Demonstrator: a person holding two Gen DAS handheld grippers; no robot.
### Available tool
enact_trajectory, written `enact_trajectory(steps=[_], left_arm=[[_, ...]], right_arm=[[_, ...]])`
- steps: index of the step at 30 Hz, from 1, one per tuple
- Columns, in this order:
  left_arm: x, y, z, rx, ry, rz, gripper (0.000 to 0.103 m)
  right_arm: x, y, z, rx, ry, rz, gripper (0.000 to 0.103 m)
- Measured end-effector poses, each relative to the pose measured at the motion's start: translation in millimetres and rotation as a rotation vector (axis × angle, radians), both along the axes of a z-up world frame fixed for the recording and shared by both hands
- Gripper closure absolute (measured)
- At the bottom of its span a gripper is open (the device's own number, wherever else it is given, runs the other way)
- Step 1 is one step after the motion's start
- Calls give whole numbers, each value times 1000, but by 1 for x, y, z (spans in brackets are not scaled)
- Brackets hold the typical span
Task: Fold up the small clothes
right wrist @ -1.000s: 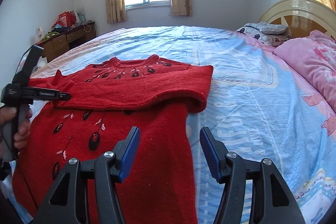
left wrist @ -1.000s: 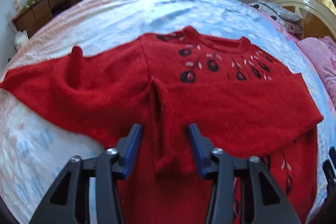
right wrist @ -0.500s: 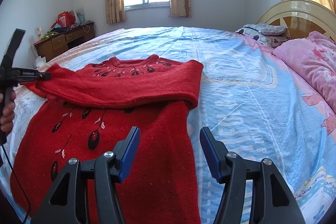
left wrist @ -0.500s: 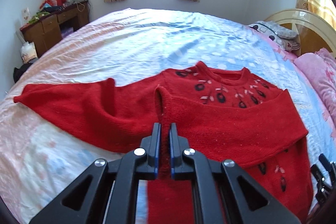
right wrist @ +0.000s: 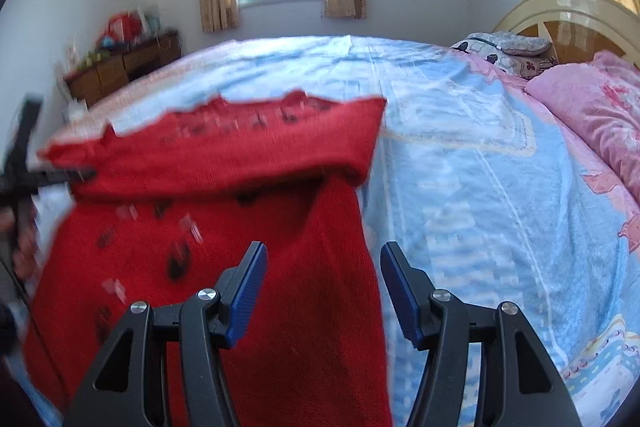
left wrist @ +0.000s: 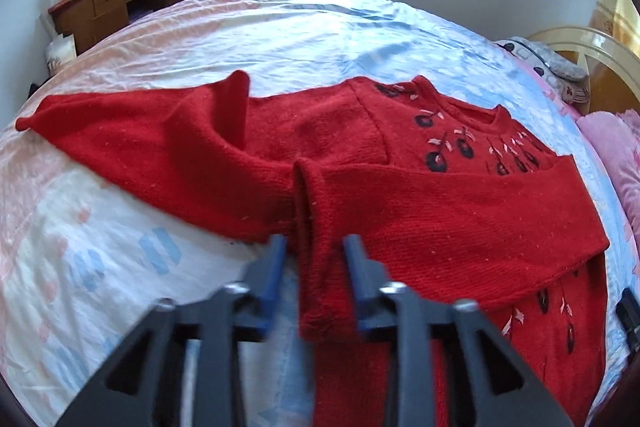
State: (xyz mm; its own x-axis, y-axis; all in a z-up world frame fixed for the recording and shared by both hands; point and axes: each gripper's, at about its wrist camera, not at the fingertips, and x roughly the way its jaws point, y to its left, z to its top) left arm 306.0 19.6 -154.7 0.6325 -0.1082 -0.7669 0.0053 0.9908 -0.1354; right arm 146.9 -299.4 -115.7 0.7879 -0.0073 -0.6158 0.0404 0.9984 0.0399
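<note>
A red knit sweater (left wrist: 440,211) with dark flower embroidery lies on the bed. One sleeve is folded across its chest; the sleeve's cuff (left wrist: 320,291) lies between the blue fingers of my left gripper (left wrist: 316,267), which is open around it. The other sleeve (left wrist: 132,131) lies spread out to the left. In the right wrist view the sweater (right wrist: 224,227) is blurred; my right gripper (right wrist: 322,291) is open and empty above its right side edge. The left gripper (right wrist: 36,175) shows at that view's left edge.
The bed sheet (right wrist: 480,187) is light blue and pink. Pink pillows (right wrist: 592,115) and a cream headboard (right wrist: 560,11) lie to the right. A wooden desk (left wrist: 116,3) with clutter stands at the far left by the wall.
My left gripper shut on the folded sleeve's cuff, pulled it, and has now opened again around it. The right gripper has stayed open and shifted slightly; its view is blurred.
</note>
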Motion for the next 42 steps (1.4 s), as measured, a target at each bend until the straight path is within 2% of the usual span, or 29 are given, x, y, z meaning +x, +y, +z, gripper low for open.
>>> enact_trajectory(steps=[2,4,6,7,10,13,14,15,18,19,22,24,26,27,29,32,36,37,42], left_arm=[[-2,5,3,-3,-10,18,58],[-6,12,7,-3,-26,40,58],[-5,15,6,55,-32,73,46],[-4,15,4,90,-30,85,44],[-2,12,-2,113,-20,81,44],[-6,6,-4,176,-56,69,41],[-8,5,-6,199,-68,69,38],[-8,5,-6,204,-73,68,37],[-13,11,-1,178,-81,52,37],[-16,13,2,171,-85,53,36],[-20,20,9,144,-97,64,25],[-22,28,12,138,-93,72,22],[-23,39,14,134,-85,86,22],[-23,50,15,136,-80,105,22],[-24,66,15,141,-86,140,21],[-18,96,12,185,-81,211,20],[-5,150,9,201,-54,328,20],[-2,166,10,192,-50,362,20],[16,246,16,91,-52,538,22]], right_arm=[[10,3,19,48,-22,52,41],[31,9,32,81,3,115,34],[56,13,39,95,9,152,34],[70,15,38,87,25,161,34],[107,13,20,60,119,119,34],[126,-3,-16,134,248,66,34],[122,-7,-21,139,224,54,34],[115,-6,-21,127,187,67,34],[103,0,-11,59,182,59,34],[100,1,-6,70,169,53,34],[99,9,9,120,130,103,34],[111,20,-1,61,180,110,32],[129,24,-27,44,321,103,32],[126,25,-23,28,267,95,32],[121,32,-16,23,264,86,32],[117,43,-6,45,197,115,32],[126,57,-19,20,224,137,32],[124,59,-22,23,226,134,32],[99,82,-34,-81,98,126,22]])
